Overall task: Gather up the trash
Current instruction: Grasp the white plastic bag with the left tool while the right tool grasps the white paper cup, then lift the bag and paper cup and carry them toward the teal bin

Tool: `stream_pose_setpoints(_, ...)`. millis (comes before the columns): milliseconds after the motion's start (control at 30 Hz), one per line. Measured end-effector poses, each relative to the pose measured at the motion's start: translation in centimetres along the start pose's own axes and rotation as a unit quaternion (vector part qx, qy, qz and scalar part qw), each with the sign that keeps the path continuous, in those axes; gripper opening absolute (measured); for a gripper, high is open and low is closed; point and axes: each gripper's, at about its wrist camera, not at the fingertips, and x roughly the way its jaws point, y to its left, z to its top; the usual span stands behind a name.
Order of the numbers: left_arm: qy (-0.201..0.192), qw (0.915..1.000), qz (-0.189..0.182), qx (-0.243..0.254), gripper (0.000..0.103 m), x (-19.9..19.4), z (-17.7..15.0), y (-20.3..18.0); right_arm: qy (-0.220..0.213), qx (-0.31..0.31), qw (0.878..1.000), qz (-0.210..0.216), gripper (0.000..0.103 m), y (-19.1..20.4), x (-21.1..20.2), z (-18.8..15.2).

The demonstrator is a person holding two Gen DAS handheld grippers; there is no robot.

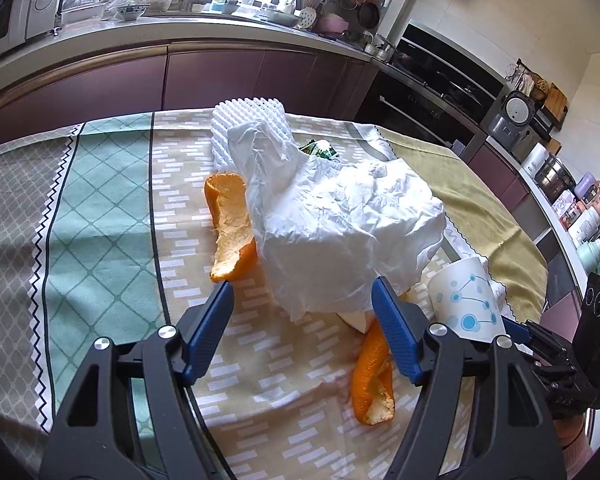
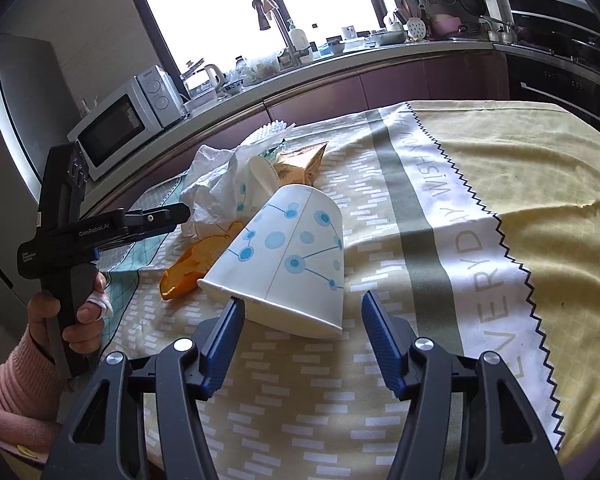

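Observation:
A crumpled white plastic bag [image 1: 340,220] lies mid-table on the patterned cloth [image 1: 100,200]. My left gripper [image 1: 302,284] is open just before it, one blue pad on either side of the bag's near end, neither pressing. One orange peel [image 1: 228,232] lies left of the bag, another [image 1: 370,376] by the right finger. A paper cup with blue dots [image 2: 296,256] lies on its side, mouth towards my open right gripper [image 2: 303,300]. The left fingertip [image 2: 236,308] is at the cup's rim and the right fingertip stands apart. A white foam net [image 1: 248,120] and a green wrapper [image 1: 320,150] lie behind the bag.
A gold wrapper [image 2: 304,160] lies beyond the cup. A hand in a pink sleeve [image 2: 72,320] holds the left gripper [image 2: 180,213] at the table's left. The yellow part of the cloth [image 2: 520,200] stretches right. A kitchen counter [image 1: 220,36] with a microwave [image 2: 120,128] runs behind.

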Motion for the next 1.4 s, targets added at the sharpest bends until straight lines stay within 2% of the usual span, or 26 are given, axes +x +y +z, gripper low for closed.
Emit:
stream_pose_setpoints(67, 0.001, 1.0000, 0.002, -0.003, 0.070, 0.2, 0.2, 0.1, -0.003, 0.001, 1.000, -0.001, 0.050, -0.1, 0.1, 0.2)
stream_pose_setpoints(133, 0.001, 1.0000, 0.002, -0.008, 0.070, 0.4, 0.4, 0.2, -0.006, -0.001, 1.000, 0.000, 0.045, -0.1, 0.2, 0.4)
stream_pose_setpoints(300, 0.007, 0.9998, -0.007, -0.020, 0.069, 1.1, 0.7, 0.3, -0.008, -0.002, 1.000, 0.004, 0.023, -0.3, 0.2, 0.7)
stream_pose_setpoints(533, 0.012, 0.9990, -0.033, -0.026, 0.049, 2.0, 1.1, -0.2, -0.013, 0.000, 1.000, 0.009, 0.009, -0.6, -0.4, 1.0)
stream_pose_setpoints(600, 0.014, 0.9986, -0.044, -0.026, 0.038, 2.2, 1.2, -0.4, -0.018, 0.003, 1.000, 0.014, 0.006, -0.7, -0.8, 1.2)
stream_pose_setpoints(633, 0.015, 0.9982, -0.052, -0.027, 0.036, 2.3, 1.2, -0.5, -0.020, 0.004, 1.000, 0.015, 0.006, -0.7, -0.9, 1.3)
stream_pose_setpoints(733, 0.014, 0.9974, -0.066, -0.024, 0.018, 2.2, 1.3, -0.8, -0.024, 0.009, 0.999, 0.019, 0.004, -0.8, -1.3, 1.3)
stream_pose_setpoints(867, 0.006, 0.9974, -0.070, -0.014, 0.008, 1.5, 1.2, -1.4, -0.028, 0.023, 0.999, 0.029, 0.003, -1.2, -1.8, 1.4)
stream_pose_setpoints(1067, -0.012, 0.9974, -0.071, 0.004, 0.006, -0.7, 0.5, -2.1, -0.033, 0.046, 0.997, 0.045, 0.002, -1.5, -2.5, 1.5)
stream_pose_setpoints(1400, -0.053, 0.9943, -0.084, 0.039, 0.005, -6.5, 0.2, -2.6, -0.056, 0.094, 0.991, 0.073, 0.002, -1.4, -3.8, 0.6)
